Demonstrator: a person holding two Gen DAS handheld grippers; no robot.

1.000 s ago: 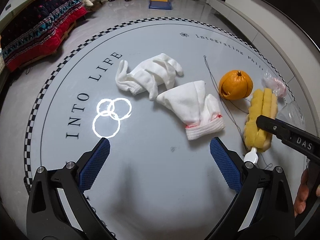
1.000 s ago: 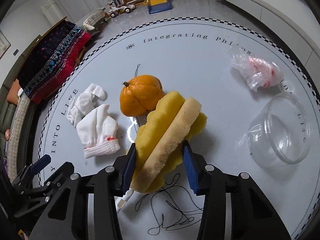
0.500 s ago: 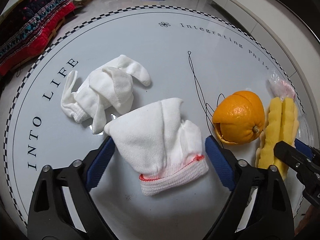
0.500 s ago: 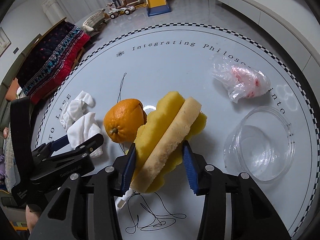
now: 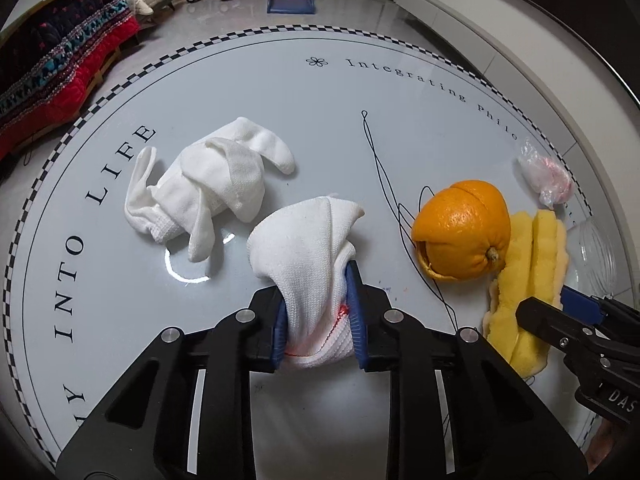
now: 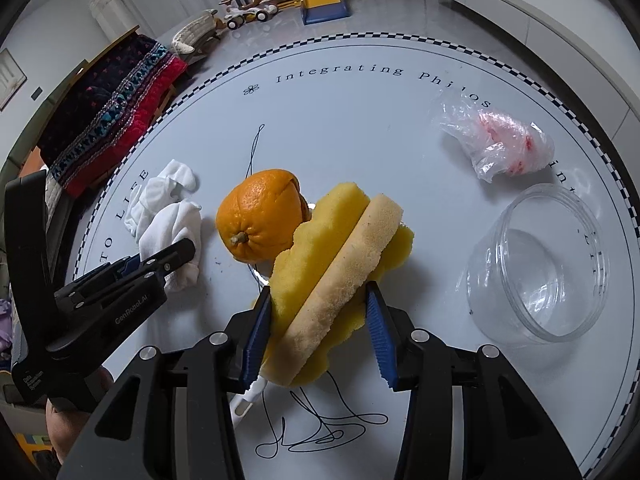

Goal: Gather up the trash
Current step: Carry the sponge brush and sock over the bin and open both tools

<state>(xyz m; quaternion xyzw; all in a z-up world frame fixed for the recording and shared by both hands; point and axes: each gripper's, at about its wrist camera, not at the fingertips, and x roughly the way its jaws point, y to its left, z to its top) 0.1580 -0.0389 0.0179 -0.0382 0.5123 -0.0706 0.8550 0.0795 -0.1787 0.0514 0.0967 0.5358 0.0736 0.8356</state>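
Note:
My left gripper [image 5: 316, 300] is shut on a white glove [image 5: 304, 240] with a red-stitched cuff, its blue pads squeezing the cuff end on the round white table [image 5: 280, 92]. A second white glove [image 5: 208, 184] lies crumpled to its left. My right gripper [image 6: 318, 300] is shut on a yellow sponge [image 6: 344, 248], which juts forward between the pads. A partly peeled orange [image 6: 260, 216] sits against the sponge. In the right wrist view the left gripper [image 6: 168, 256] shows at the left, on the glove [image 6: 176, 224].
A crumpled clear plastic bag [image 6: 500, 140] with red print lies at the far right. A clear plastic bowl [image 6: 560, 320] stands to the right of the sponge. Black thread [image 6: 320, 432] loops across the table near the orange and under my right gripper.
My left gripper moved forward over the near white glove and closed on its cuff end. The right gripper kept its hold on the sponge and stayed put.

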